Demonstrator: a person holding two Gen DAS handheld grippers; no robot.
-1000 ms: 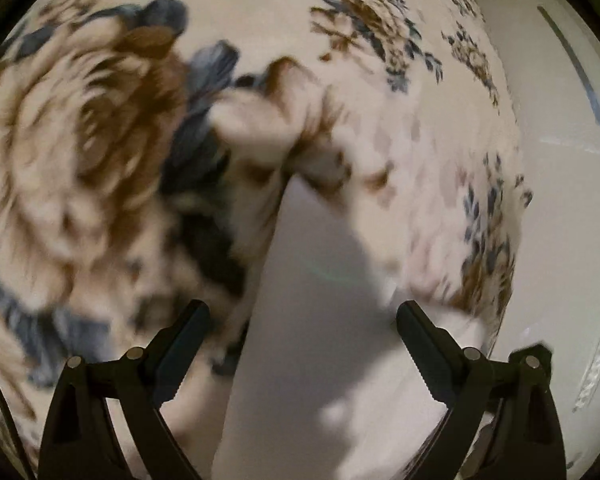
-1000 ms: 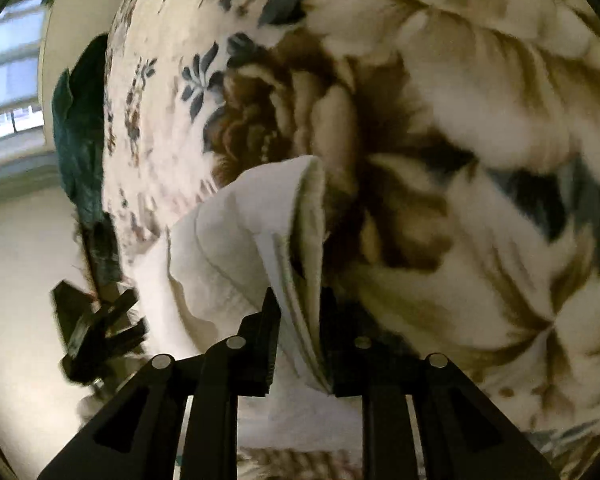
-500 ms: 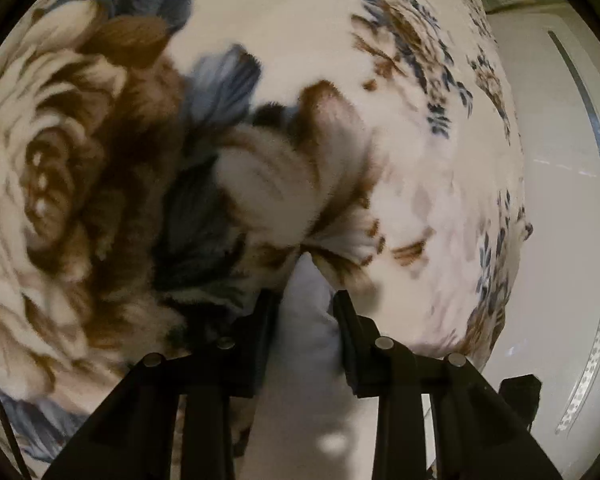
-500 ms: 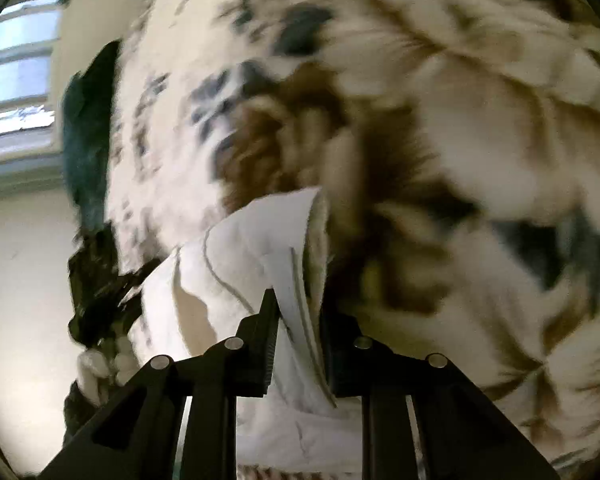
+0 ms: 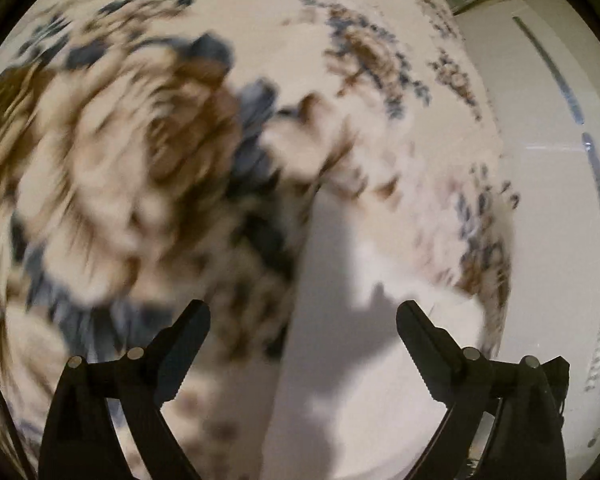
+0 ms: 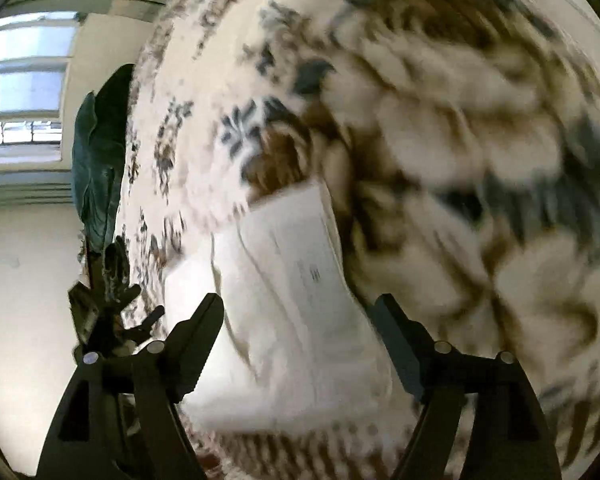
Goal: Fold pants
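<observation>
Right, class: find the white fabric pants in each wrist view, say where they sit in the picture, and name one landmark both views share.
Left wrist: the white fabric pants fill the lower centre, running up between the open jaws.
Right wrist: the pants lie at lower centre, folded, between the open jaws.
Shared landmark: the brown-and-blue floral blanket under the pants.

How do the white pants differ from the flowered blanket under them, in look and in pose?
The pants are plain white; the blanket bears large brown and blue flowers. The pants lie as a small folded bundle; the blanket spreads past it on all sides. Both are soft cloth. Both grippers, left and right, are open above them.
</observation>
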